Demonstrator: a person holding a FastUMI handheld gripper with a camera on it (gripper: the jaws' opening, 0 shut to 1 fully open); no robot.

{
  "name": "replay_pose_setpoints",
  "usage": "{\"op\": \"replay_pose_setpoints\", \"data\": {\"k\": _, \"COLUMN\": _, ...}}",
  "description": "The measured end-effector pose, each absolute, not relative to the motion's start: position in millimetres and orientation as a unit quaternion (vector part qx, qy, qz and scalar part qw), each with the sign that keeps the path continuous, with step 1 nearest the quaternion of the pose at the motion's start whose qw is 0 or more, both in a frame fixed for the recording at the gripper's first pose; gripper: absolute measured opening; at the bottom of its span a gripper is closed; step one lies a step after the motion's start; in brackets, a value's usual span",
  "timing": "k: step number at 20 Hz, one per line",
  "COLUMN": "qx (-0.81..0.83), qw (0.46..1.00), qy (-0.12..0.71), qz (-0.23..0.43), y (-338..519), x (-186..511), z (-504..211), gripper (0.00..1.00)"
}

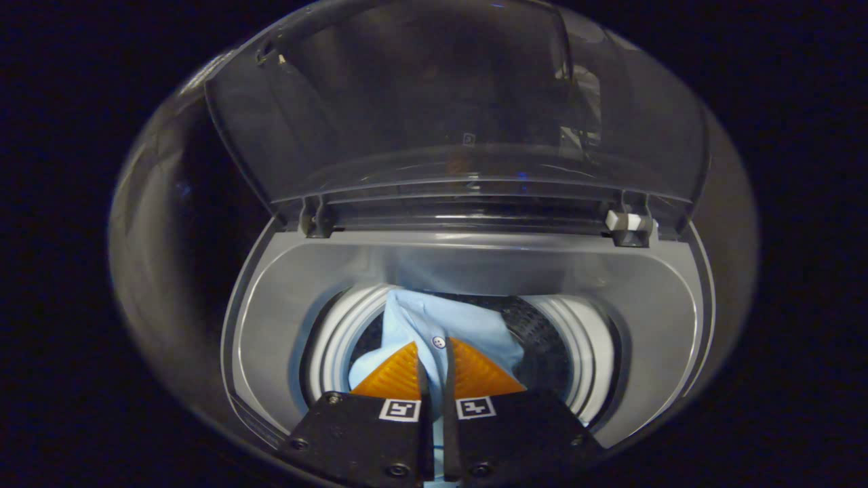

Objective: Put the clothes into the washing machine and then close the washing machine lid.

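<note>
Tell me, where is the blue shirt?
The blue shirt hangs pinched between the gripper fingers, over the washing machine's drum opening, below the raised lid.

This is a laundry spot built around a top-loading washing machine [468,298], seen from above its open mouth. Behind the mouth, a clear lid [454,115] stands raised on hinges, and inside it a ringed drum [583,339] holds a light blue shirt [447,322]. Darkness surrounds the machine.
</note>
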State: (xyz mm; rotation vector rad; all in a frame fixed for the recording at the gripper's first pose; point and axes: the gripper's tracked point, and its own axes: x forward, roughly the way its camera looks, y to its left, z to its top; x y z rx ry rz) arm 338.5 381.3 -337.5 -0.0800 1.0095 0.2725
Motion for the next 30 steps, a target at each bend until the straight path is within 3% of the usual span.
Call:
{"op": "replay_pose_setpoints", "data": {"k": 9, "qx": 0.001, "qw": 0.868, "qy": 0.478, "qz": 0.133, "y": 384.5, "x": 340.3, "z": -336.2, "gripper": 0.2}}
{"op": "replay_pose_setpoints", "data": {"k": 16, "qx": 0.007, "qw": 0.879, "qy": 0.459, "qz": 0.132, "y": 384.1, "x": 329.5, "z": -325.4, "gripper": 0.98}}
{"op": "replay_pose_setpoints", "data": {"k": 22, "qx": -0.004, "qw": 0.915, "qy": 0.389, "qz": 0.11, "y": 378.3, "x": 325.1, "z": -286.1, "gripper": 0.98}}
{"op": "replay_pose_setpoints", "data": {"k": 30, "qx": -0.01, "qw": 0.97, "qy": 0.231, "qz": 0.082, "y": 368.6, "x": 331.2, "z": -136.0, "gripper": 0.98}}
